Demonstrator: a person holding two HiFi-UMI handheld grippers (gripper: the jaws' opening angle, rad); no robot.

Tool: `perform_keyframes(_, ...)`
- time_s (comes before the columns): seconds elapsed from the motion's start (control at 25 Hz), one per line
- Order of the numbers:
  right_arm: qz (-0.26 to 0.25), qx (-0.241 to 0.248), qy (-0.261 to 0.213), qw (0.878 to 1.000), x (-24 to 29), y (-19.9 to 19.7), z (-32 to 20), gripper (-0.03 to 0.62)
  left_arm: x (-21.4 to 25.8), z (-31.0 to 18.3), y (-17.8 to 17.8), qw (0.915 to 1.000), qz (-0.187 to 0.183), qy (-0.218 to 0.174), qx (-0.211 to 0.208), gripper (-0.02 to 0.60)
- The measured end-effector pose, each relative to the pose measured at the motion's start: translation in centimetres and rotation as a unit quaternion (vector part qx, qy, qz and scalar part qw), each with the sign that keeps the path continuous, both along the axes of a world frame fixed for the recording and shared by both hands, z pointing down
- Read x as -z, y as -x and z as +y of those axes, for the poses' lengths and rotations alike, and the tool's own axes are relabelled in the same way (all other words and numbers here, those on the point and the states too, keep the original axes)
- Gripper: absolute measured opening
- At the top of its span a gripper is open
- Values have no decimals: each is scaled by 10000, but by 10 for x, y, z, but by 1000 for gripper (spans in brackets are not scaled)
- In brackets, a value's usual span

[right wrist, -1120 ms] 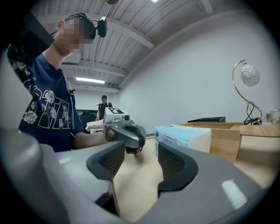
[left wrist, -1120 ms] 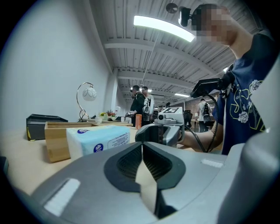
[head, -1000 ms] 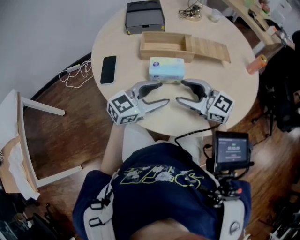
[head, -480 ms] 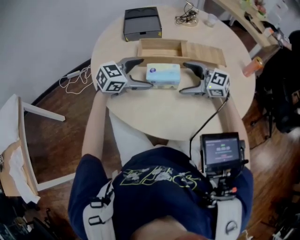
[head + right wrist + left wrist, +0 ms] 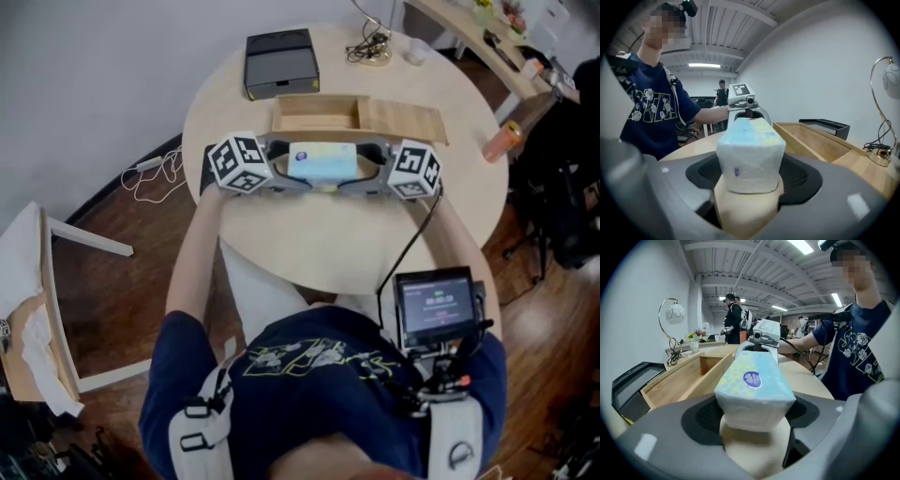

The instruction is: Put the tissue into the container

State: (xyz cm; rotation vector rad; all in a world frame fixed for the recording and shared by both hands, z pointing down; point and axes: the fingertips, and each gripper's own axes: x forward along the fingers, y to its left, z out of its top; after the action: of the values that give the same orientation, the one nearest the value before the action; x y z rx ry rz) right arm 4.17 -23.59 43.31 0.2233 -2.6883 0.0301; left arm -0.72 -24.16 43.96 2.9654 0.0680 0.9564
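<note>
Pickup is the step in hand, judging by how both tools flank the tissue pack [image 5: 323,159]. The pack lies flat on the round table [image 5: 337,244], just near of the wooden container [image 5: 315,97].

At the pack's left end, the left gripper [image 5: 292,167] has one jaw on the far side and one on the near side. Those jaws have just been closing, and its own view shows the pack's end between them, pads seemingly meeting the soft sides. At the right end the right gripper [image 5: 358,167] mirrors this. Its jaws have likewise just been closing on the pack and grip it at a fairly wide spread. The pack appears to rest on the tabletop, so nothing is lifted yet.

Along the far side, a black box [image 5: 281,61] sits at the left. Next comes the container's open, empty compartment, with its wooden lid [image 5: 405,120] drawn off to the right.

The next move probably calls for both hands to rise together and carry the pack over the container's near wall. They would then lower it level into the compartment, with even pressure so the soft pack neither buckles nor slips.
</note>
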Motion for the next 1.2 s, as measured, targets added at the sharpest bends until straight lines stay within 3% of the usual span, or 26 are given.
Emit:
perform_keyframes(0.16,-43,17,-227,9997,48,2,-14,359,46,-14,3,9997,184,-151,-22,391)
perform_keyframes(0.32,65,34,-594,9982,98,7,-56,360,98,-57,8,9985,92,-536,25,391)
perform_keyframes(0.44,231,6,-590,9980,114,5,-95,360,117,-92,6,9984,-50,-566,63,391)
perform_keyframes(0.6,584,-122,-258,9979,99,6,-132,359,104,-128,5,9988,-313,-338,138,391)
perform_keyframes(0.84,990,-157,108,9949,58,4,-144,360,68,-140,5,9973,-700,-150,160,391)
perform_keyframes(1.12,1308,-87,195,9912,31,3,-141,368,37,-135,8,9939,-1101,-13,43,393)
perform_keyframes(1.2,1097,-219,16,9937,34,1,-144,417,32,-137,10,9932,-1159,-21,100,404)
